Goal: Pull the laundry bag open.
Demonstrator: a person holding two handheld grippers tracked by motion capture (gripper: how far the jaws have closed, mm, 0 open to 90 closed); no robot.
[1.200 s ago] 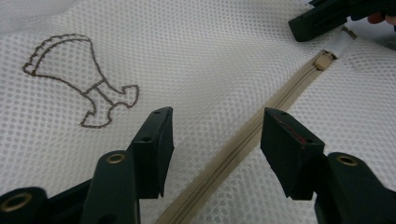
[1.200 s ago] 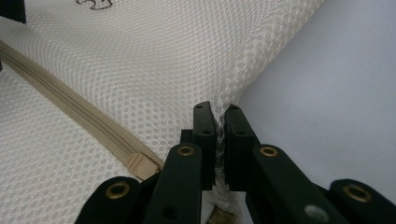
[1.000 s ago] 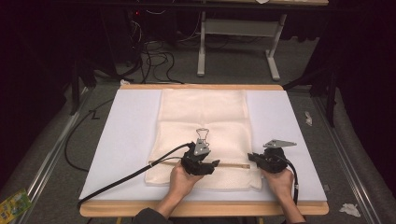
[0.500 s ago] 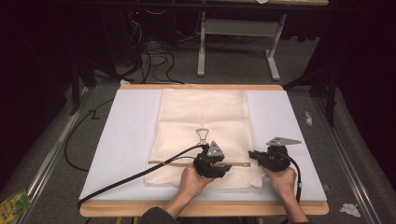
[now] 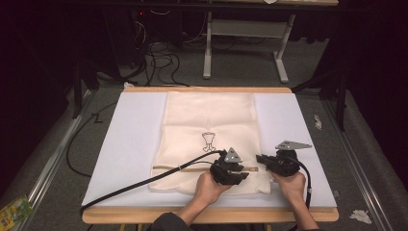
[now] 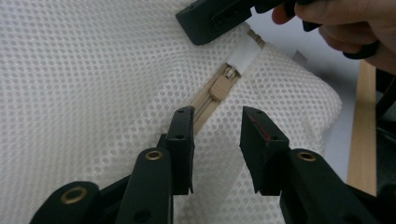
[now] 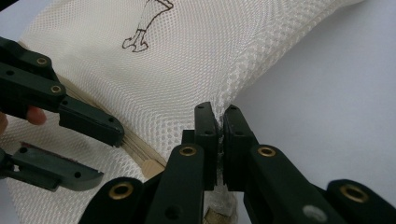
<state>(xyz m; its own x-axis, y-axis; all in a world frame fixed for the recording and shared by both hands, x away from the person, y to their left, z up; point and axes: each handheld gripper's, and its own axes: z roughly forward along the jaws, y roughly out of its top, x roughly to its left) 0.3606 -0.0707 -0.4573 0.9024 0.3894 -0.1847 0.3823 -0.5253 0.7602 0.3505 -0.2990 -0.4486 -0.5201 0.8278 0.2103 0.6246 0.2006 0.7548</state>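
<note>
The room is dark beyond the table (image 5: 120, 144), whose white top carries a cream mesh laundry bag (image 5: 209, 120) lying flat in the middle, with cables and a metal frame on the floor behind it. A small line drawing (image 5: 208, 140) sits on the bag just above its tan zipper (image 5: 192, 168), which runs across the bag near the edge closest to the person. Both grippers work at the right end of that zipper. The left gripper (image 6: 215, 123) hovers just above the mesh with its jaws spread apart, one on each side of the zipper line, and the tan zipper pull (image 6: 219, 88) lies a little past the tips, next to a white end tab (image 6: 243, 55). The right gripper (image 7: 218, 122) has its jaws pressed together on the bag's right edge, pinching a fold of the mesh. Seen from above, the left hand (image 5: 208, 188) and right hand (image 5: 292, 185) hold the grippers close together, and a black cable (image 5: 134, 185) trails off the left one across the bag toward the table's left corner.
</note>
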